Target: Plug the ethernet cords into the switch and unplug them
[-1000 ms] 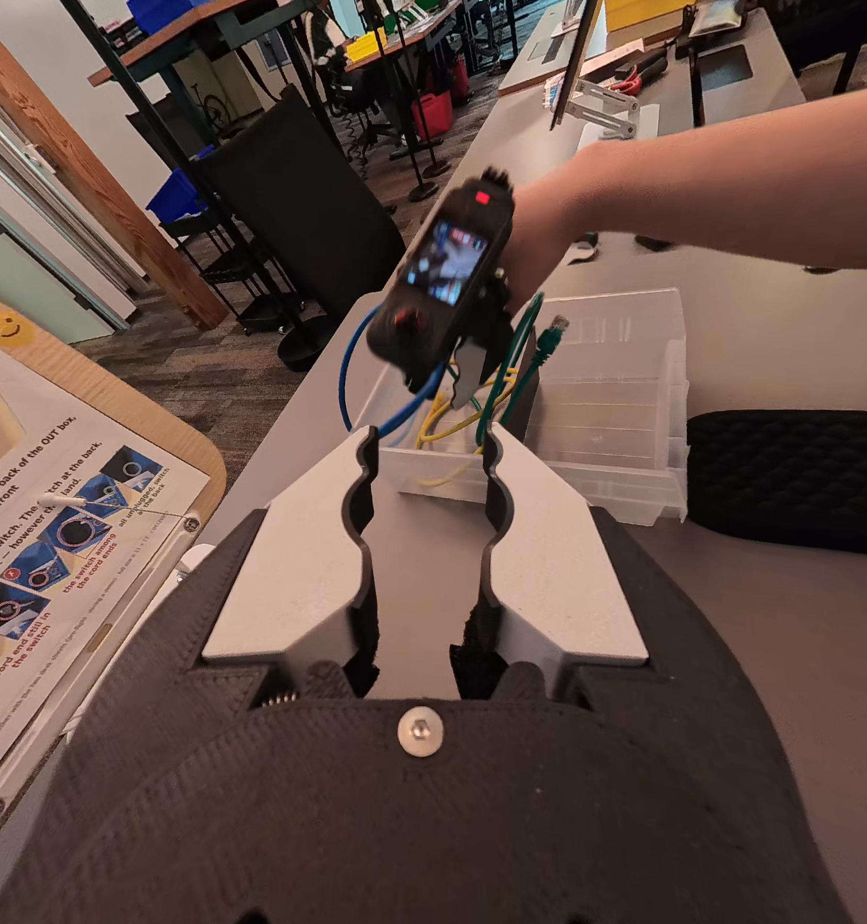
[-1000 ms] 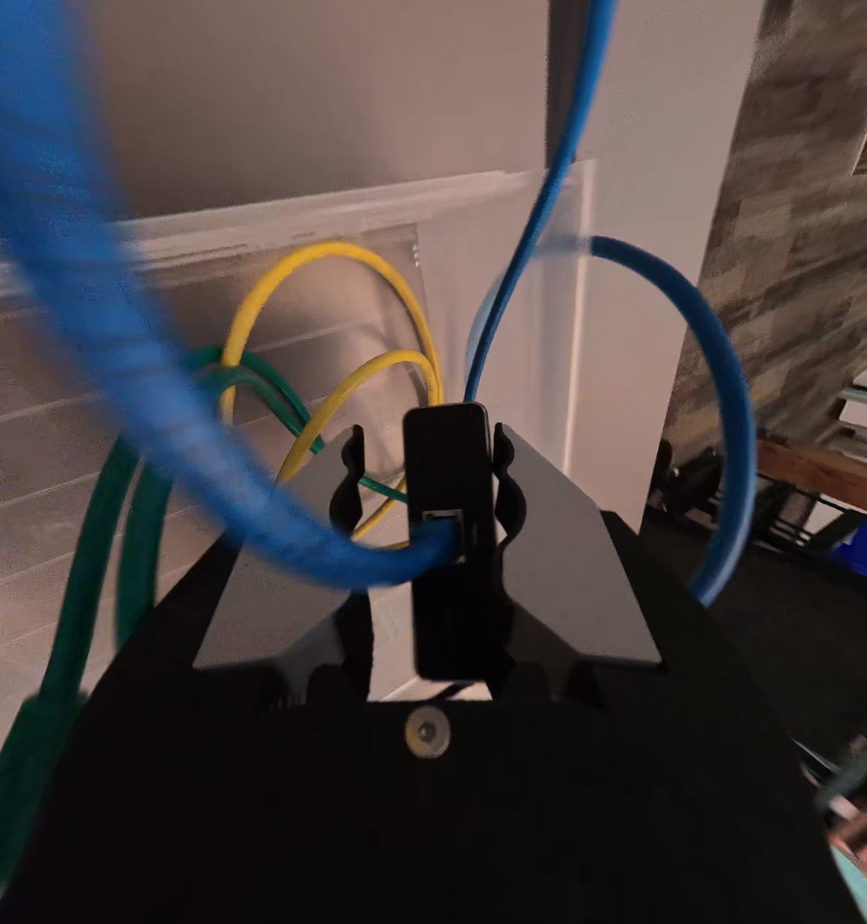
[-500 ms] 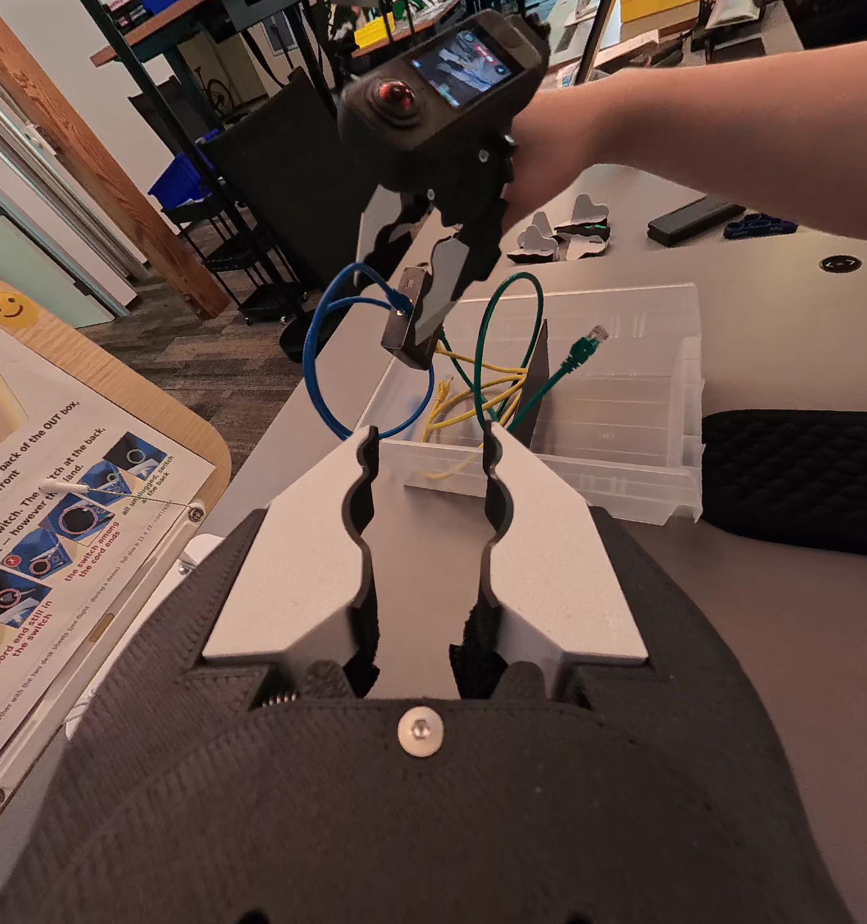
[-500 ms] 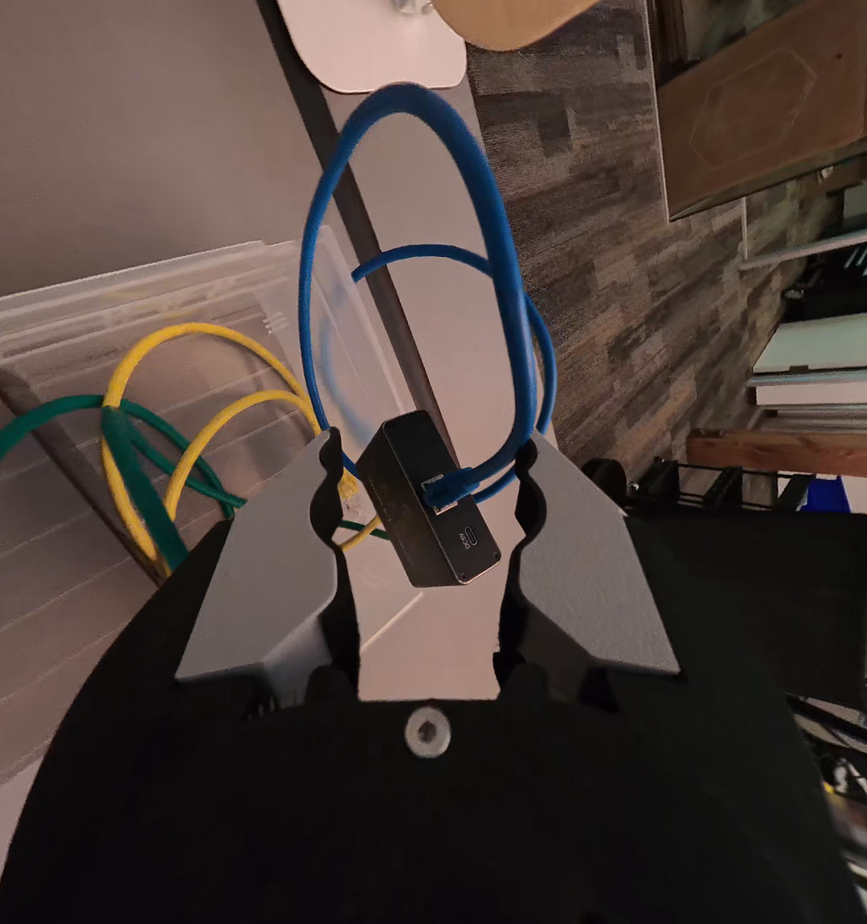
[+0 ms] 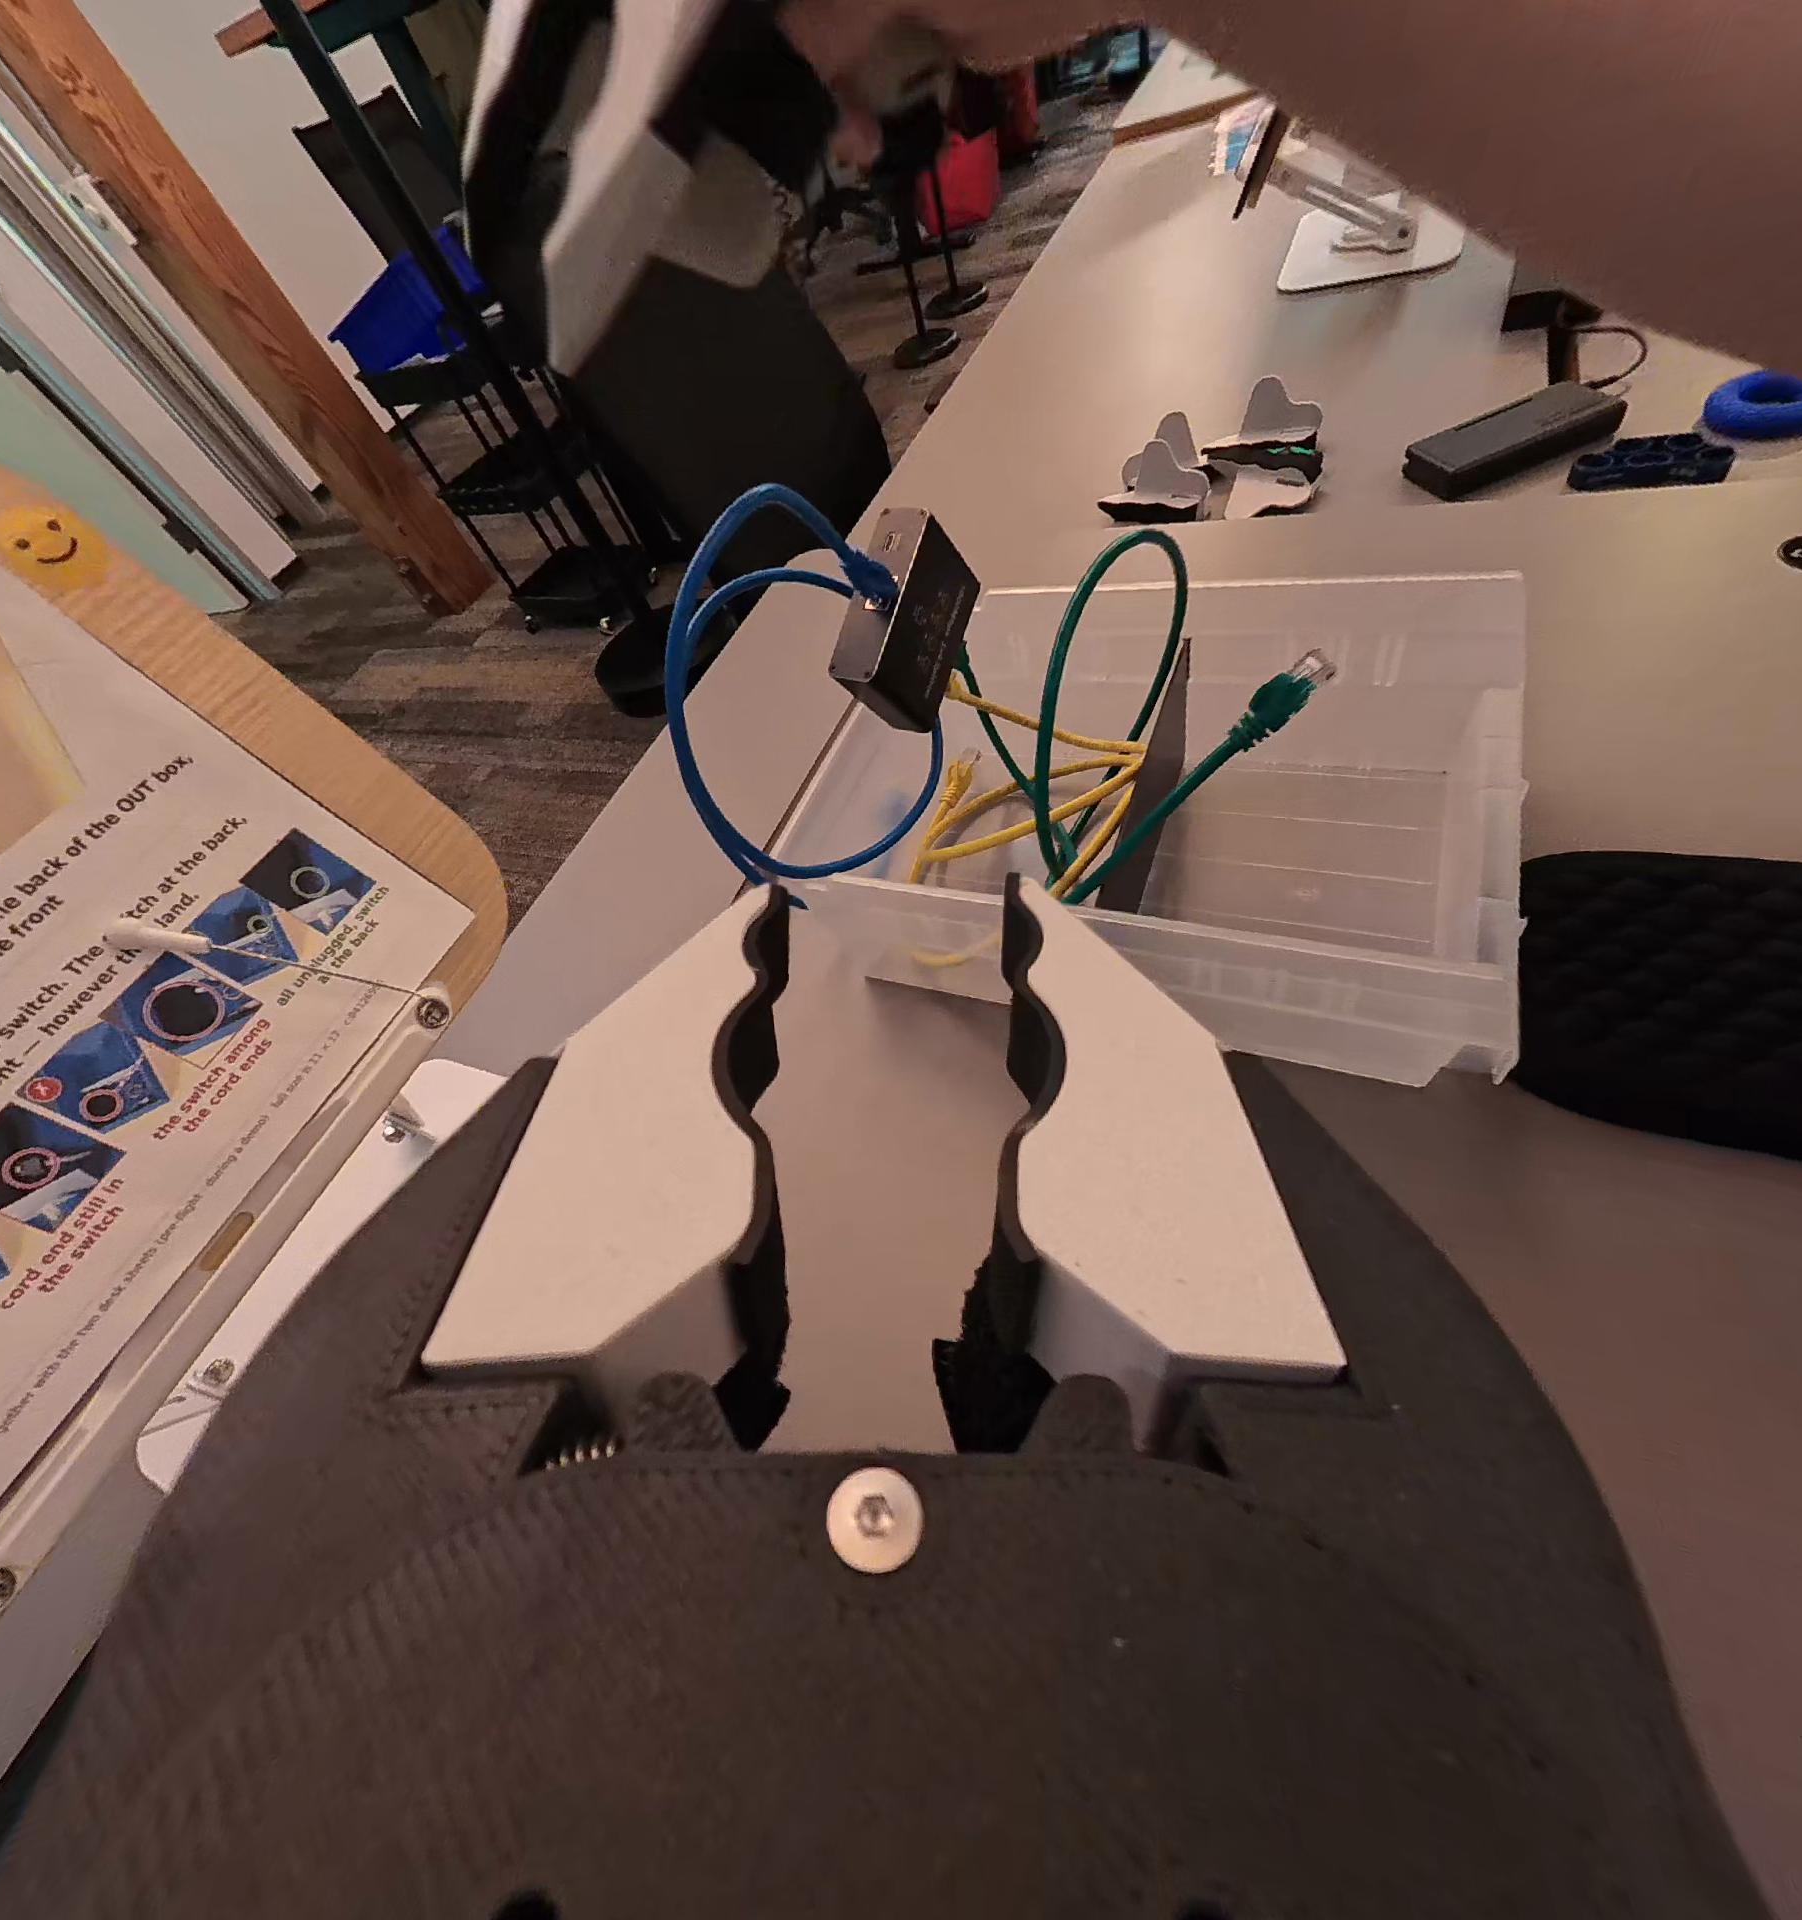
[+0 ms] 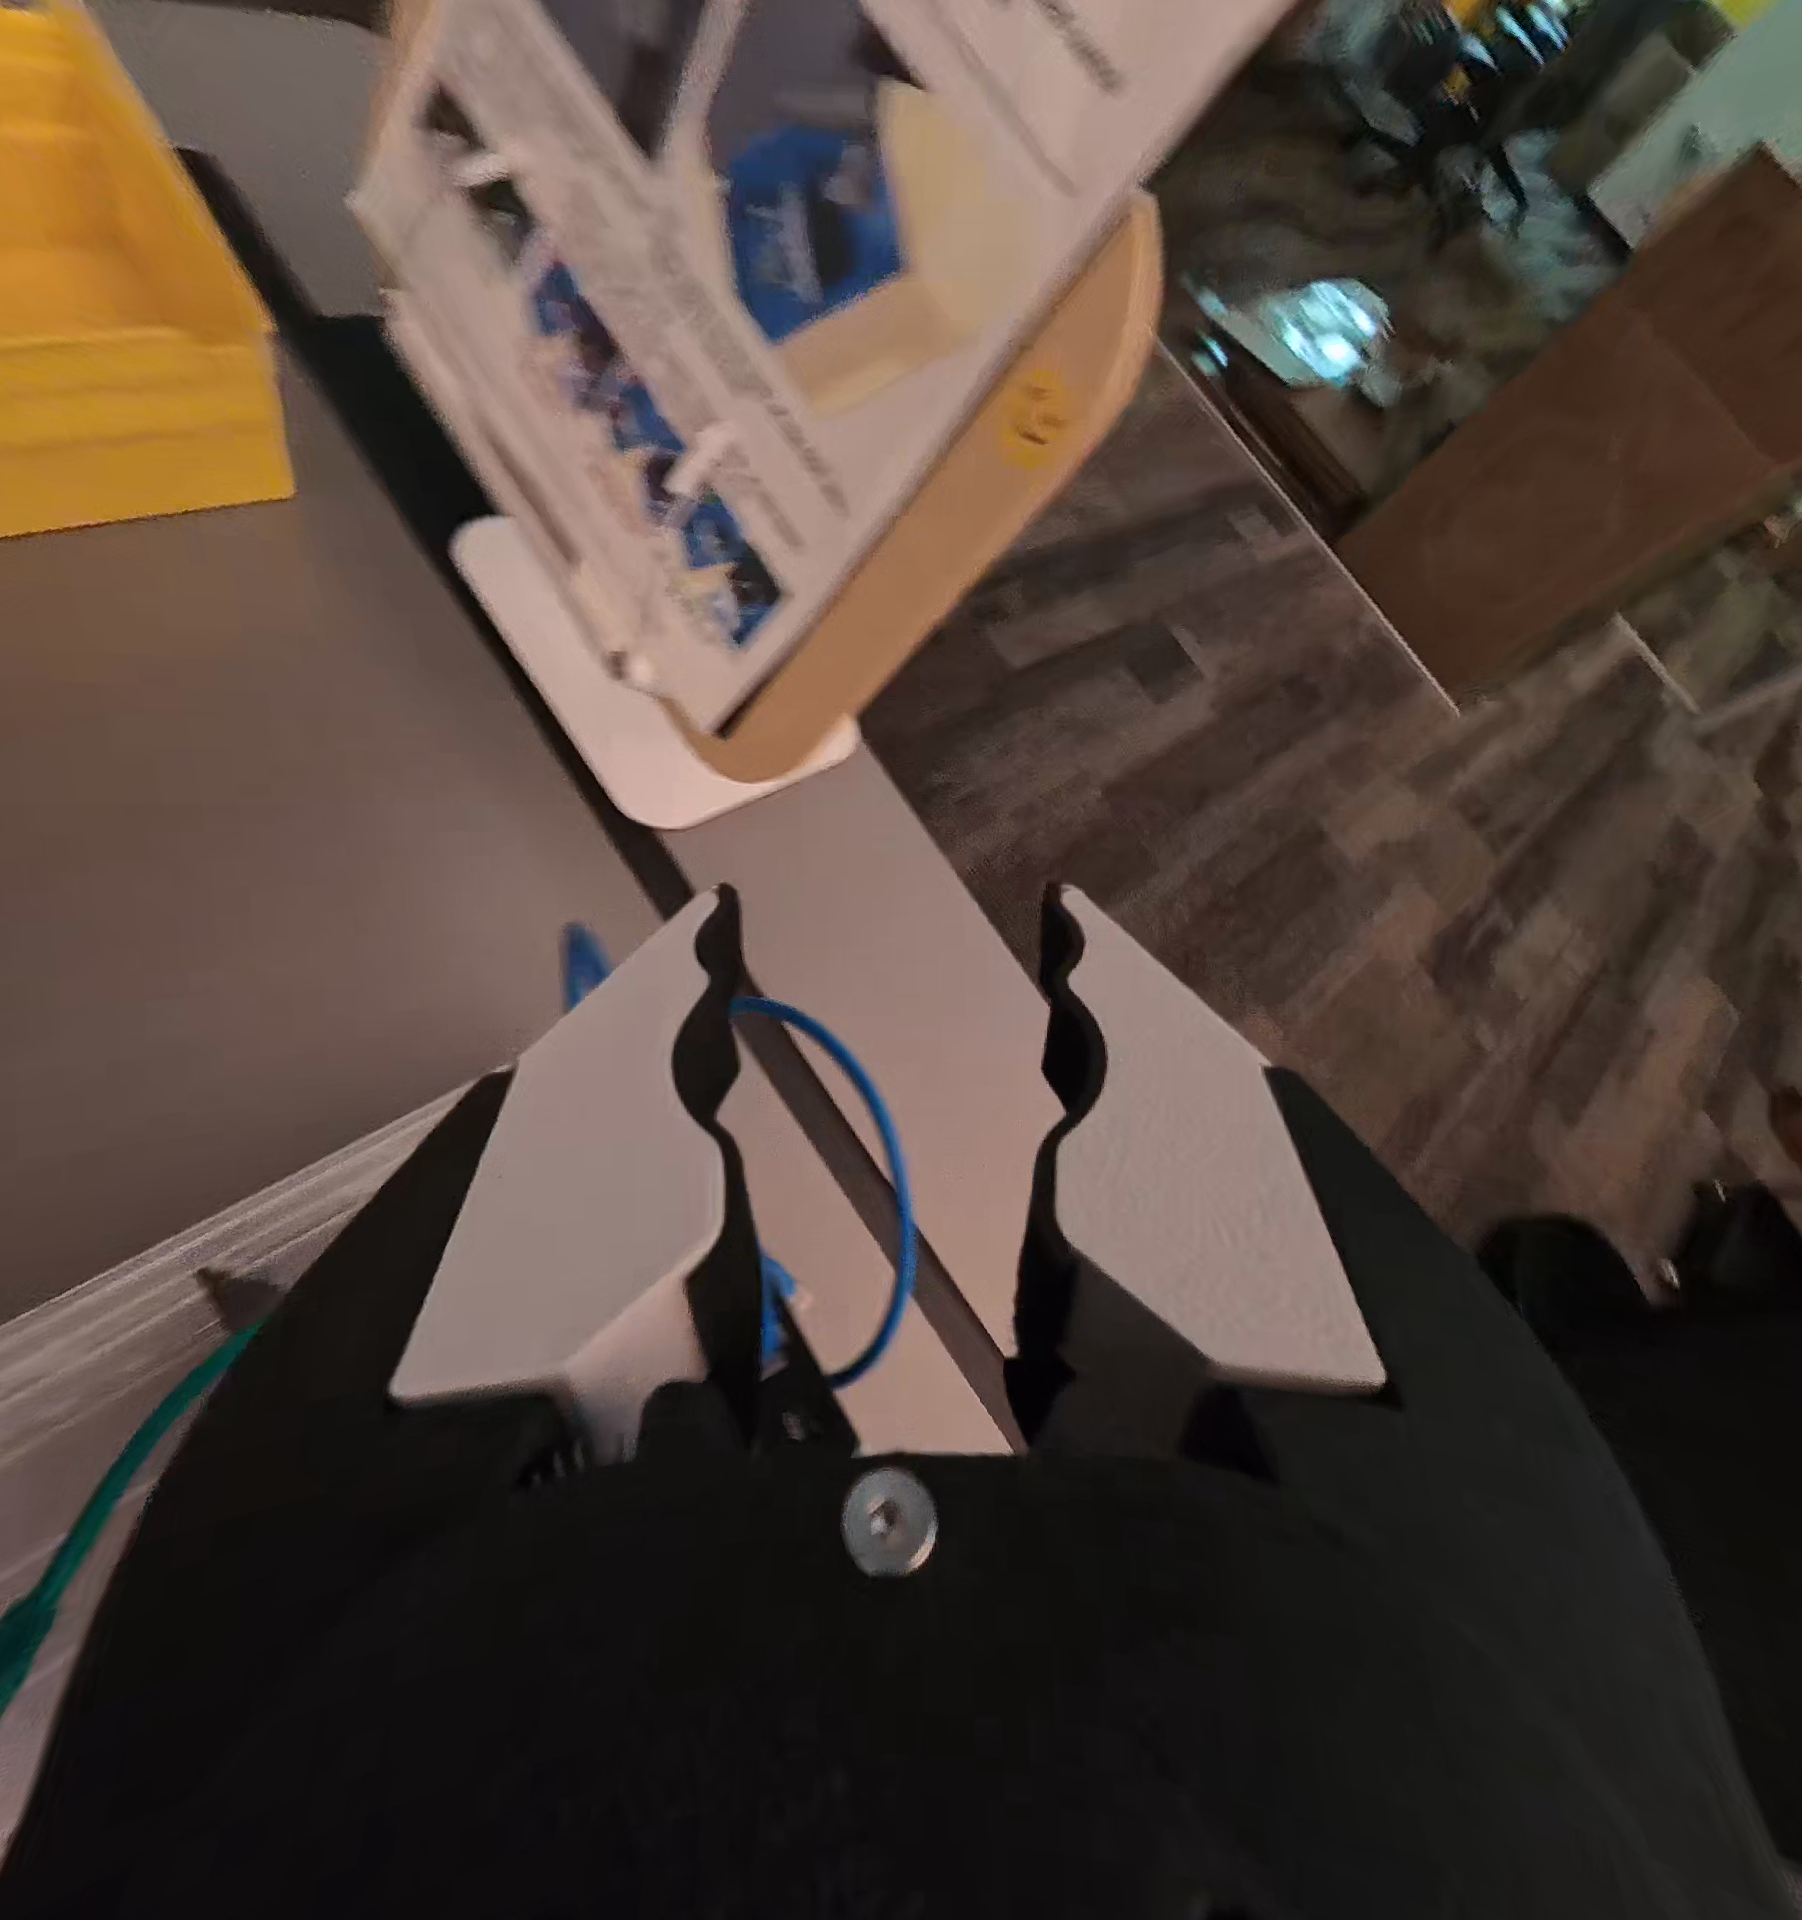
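Note:
The small black switch is tilted above the left end of the clear bin. No gripper holds it. A looped blue cord is plugged into it. Green cords and yellow cords lie in the bin, and one green plug sticks up free. My left gripper is open and empty, low in front of the bin. My right gripper is open and empty, high above the switch. The blue loop shows below its fingers. The right gripper is a blur at the top of the left wrist view.
An instruction board stands at the table's left edge, with floor beyond it. A black mat lies right of the bin. A yellow bin sits farther along the table. Spare gripper fingers and a black bar lie at the back.
My right gripper opened, let go of the switch and rose up and away. The switch with its blue cord stays over the bin's left end. My left gripper has not moved.

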`<state>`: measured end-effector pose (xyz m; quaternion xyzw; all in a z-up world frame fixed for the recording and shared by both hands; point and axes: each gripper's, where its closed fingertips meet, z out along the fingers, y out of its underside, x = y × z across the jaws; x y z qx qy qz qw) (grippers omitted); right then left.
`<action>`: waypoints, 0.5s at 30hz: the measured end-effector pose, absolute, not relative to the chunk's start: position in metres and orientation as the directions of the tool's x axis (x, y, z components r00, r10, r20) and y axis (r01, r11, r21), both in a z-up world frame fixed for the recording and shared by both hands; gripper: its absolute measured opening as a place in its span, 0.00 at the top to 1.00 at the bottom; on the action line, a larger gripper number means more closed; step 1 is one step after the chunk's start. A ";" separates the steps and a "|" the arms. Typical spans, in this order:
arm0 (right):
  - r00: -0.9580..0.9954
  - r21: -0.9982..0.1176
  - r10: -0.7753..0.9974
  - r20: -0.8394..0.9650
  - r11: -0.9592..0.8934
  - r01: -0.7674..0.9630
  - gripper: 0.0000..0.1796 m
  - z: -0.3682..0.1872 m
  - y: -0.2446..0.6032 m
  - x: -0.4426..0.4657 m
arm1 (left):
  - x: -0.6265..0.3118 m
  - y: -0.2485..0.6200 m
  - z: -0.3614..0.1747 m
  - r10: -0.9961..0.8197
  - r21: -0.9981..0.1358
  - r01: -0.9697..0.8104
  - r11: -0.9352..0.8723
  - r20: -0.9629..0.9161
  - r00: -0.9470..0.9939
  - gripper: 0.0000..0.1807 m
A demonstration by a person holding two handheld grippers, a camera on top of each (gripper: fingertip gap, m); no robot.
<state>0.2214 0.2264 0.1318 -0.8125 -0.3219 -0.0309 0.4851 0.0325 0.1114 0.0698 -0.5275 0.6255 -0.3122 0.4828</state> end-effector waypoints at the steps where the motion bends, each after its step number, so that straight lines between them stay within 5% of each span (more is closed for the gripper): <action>1: 0.805 -0.738 0.473 0.359 -0.384 0.555 0.71 0.128 0.235 0.234 | 0.033 0.113 0.068 -0.961 -0.898 -0.364 0.247 -0.275 0.026 0.78; 6: 0.620 -0.233 0.689 0.375 -0.578 0.782 0.70 0.042 0.233 0.255 | 0.033 0.121 0.062 -0.956 -0.883 -0.397 0.250 -0.290 0.044 0.78; 11: 0.496 -0.038 0.803 0.330 -0.514 0.857 0.74 -0.007 0.243 0.231 | 0.032 0.132 0.055 -0.957 -0.874 -0.430 0.227 -0.283 0.071 0.78; 15: 0.535 -0.011 0.781 0.322 -0.562 0.827 0.78 -0.011 0.247 0.232 | 0.030 0.136 0.052 -0.953 -0.865 -0.449 0.225 -0.292 0.085 0.78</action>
